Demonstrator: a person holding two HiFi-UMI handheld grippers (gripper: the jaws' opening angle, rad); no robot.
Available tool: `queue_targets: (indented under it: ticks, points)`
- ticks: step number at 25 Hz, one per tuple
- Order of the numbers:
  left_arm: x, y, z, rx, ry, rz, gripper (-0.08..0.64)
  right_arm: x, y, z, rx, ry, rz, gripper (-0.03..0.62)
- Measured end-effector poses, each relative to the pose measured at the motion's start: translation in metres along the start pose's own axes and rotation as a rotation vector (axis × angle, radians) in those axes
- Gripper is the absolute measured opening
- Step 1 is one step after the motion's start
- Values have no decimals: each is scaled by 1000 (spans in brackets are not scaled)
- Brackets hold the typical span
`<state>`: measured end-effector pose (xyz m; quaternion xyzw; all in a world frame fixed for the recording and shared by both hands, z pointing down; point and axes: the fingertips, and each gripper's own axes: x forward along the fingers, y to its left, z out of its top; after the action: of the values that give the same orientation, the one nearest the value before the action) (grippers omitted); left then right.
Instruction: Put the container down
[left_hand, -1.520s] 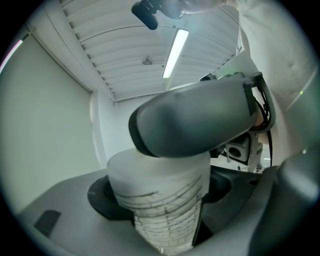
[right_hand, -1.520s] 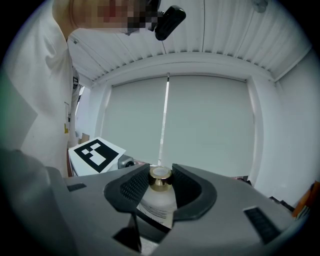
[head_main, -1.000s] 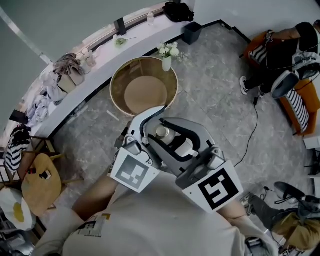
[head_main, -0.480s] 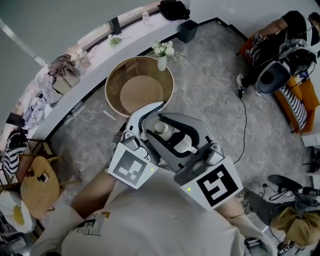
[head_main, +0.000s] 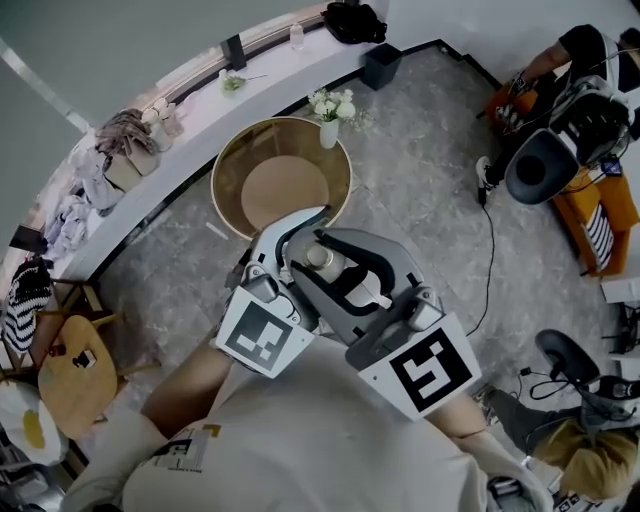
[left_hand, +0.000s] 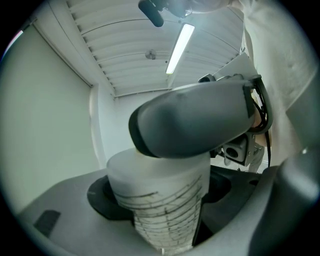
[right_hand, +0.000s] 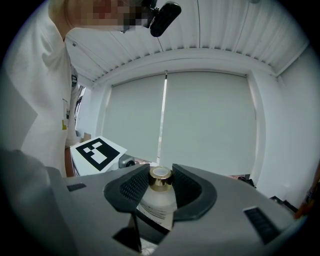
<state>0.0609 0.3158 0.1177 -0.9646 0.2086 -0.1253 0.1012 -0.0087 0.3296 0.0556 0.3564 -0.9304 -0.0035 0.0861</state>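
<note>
A frosted white container (head_main: 345, 278) with a gold collar (right_hand: 161, 179) hangs in the air between both grippers, in front of the person's chest. My left gripper (head_main: 308, 250) is shut on its printed body (left_hand: 165, 200), one jaw above and one below. From the other side my right gripper (head_main: 352, 268) is shut on the neck, its black pads (right_hand: 132, 189) pressing either side of the gold collar. In the head view the jaws cover most of the container.
A round wooden table (head_main: 232, 165) stands just beyond the grippers, with a vase of white flowers (head_main: 332, 108) at its far rim. Behind it runs a curved white counter (head_main: 190, 135) with clothes. A wooden stool (head_main: 72, 372) stands left; a seated person (head_main: 575, 110) is at right.
Both grippers have carried the container a little forward towards the round table. Both grips look the same.
</note>
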Motion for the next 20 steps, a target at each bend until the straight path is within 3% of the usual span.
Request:
queue_targets:
  ticks: [20]
  points:
    - [45,157,-54,-64,-53,-52,353,149,-104,-6,37,88,-27,140]
